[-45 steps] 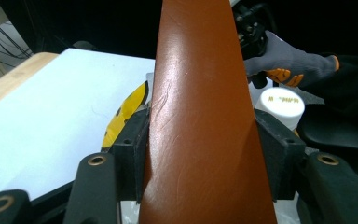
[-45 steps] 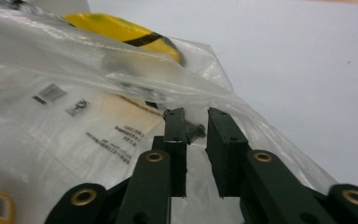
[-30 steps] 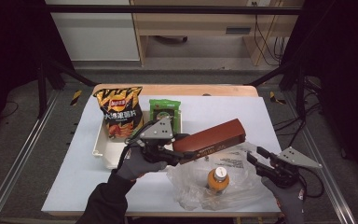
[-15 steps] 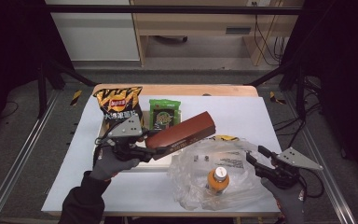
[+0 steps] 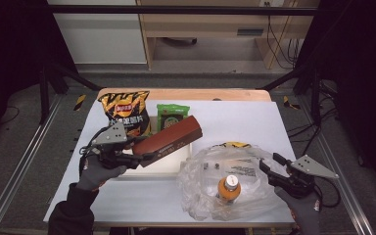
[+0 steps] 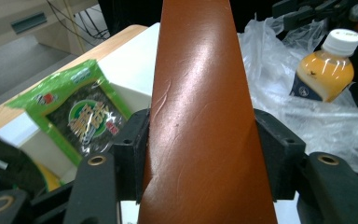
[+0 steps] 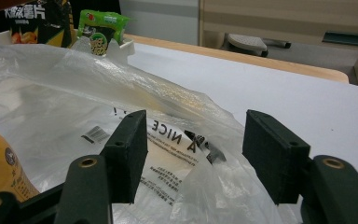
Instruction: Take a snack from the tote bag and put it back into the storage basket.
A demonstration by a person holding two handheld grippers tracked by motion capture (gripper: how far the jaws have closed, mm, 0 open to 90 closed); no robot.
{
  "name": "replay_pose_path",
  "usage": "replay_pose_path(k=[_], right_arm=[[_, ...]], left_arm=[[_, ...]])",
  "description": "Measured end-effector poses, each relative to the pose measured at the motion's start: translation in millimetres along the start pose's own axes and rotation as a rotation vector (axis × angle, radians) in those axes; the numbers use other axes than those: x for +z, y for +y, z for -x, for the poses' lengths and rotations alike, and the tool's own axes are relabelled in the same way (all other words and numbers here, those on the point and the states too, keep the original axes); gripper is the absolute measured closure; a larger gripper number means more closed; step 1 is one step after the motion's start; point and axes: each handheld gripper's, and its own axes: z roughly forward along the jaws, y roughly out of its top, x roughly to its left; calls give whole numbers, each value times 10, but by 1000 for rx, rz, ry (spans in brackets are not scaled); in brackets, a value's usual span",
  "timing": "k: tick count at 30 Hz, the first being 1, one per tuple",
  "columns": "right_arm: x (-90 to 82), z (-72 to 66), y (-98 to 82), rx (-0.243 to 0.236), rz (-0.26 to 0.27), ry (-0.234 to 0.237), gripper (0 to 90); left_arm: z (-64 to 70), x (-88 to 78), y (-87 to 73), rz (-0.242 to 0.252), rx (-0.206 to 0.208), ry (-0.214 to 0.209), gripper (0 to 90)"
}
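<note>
A long red-brown box [image 5: 171, 137] [image 6: 200, 93] hangs tilted over the white tray [image 5: 176, 164], its lower end clamped in my left gripper [image 5: 144, 152] [image 6: 200, 144], whose pads press both sides. A clear plastic bag [image 5: 235, 171] [image 7: 51, 107] lies at the front right with an orange juice bottle [image 5: 229, 188] [image 6: 326, 70] inside. My right gripper [image 5: 270, 169] [image 7: 193, 158] sits at the bag's right edge. Its jaws have just been opening and stand apart, with loose bag film between them that the pads do not press.
A black and yellow crisp bag [image 5: 125, 112] and a green seaweed packet [image 5: 172, 115] [image 6: 86, 116] stand at the tray's back. The white table top [image 5: 240, 120] ends in a wooden strip at the rear. Metal rails run along both sides.
My left gripper has carried the brown box leftward, from above the bag to above the tray. The right hand stayed put while its jaws widened.
</note>
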Motion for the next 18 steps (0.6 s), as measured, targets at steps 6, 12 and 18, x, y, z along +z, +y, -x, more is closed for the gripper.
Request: replay_pose_path(k=[6, 12, 18], right_arm=[[8, -17, 2, -2, -7, -4, 403], [21, -11, -19, -8, -12, 0, 400], [5, 23, -44, 3, -18, -11, 400]], left_arm=[[-66, -91, -107, -11, -3, 21, 431], [-128, -114, -207, -26, -22, 47, 431], [-167, -69, -299, -56, -29, 53, 431]])
